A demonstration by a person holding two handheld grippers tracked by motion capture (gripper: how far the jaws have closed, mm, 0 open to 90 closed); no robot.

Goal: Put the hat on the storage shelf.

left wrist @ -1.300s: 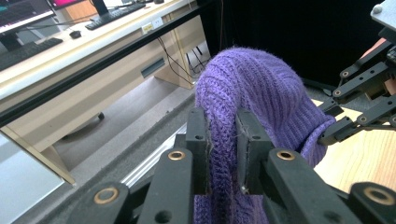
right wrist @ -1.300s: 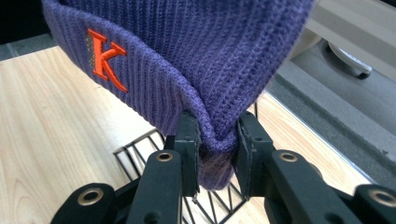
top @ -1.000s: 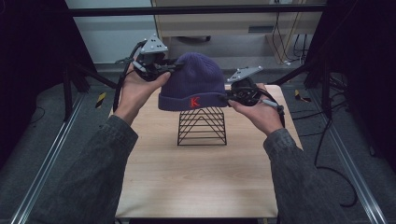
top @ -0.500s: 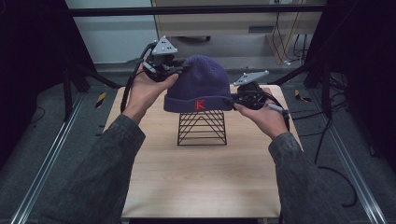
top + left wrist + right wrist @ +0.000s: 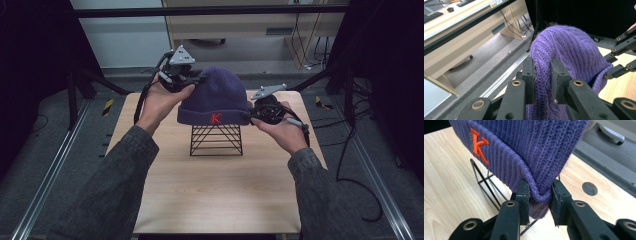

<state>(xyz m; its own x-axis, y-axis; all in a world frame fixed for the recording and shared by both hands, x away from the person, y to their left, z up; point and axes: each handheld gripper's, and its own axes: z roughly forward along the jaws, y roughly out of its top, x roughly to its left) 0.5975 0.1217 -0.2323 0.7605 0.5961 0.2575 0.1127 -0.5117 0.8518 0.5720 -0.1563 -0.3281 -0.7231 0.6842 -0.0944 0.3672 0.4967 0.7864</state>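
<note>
Two grippers grasp one purple knitted beanie [image 5: 214, 96] between them, and compared with a second earlier the pair has come lower with it: the cuff with its red K [image 5: 216, 118] sat above the black wire stand [image 5: 216, 140] then and now covers the stand's top. The hat has also shifted slightly toward 3 o'clock on the table, so it is now centred over the stand.

In the high view the left gripper [image 5: 196, 81] is clenched on the hat's side at about 10 o'clock of the crown; in the left gripper view its pads pinch a fold of the ribbed knit [image 5: 543, 82]. The right gripper [image 5: 250, 114] is clamped on the folded cuff at 3 o'clock; in the right gripper view the cuff's edge [image 5: 539, 197] is squeezed between the jaws, just above the stand's wires.

Both the stand and the hat are near the middle of the wooden table [image 5: 215, 200], toward its 12 o'clock half. From the stand toward 6 o'clock the tabletop is bare wood as far as the near edge. At 9 o'clock and 3 o'clock bare strips run between the stand and the side edges, with metal rails [image 5: 47, 175] on the floor beyond them. Behind, at 12 o'clock, the table's far edge lies close behind the hat.
</note>
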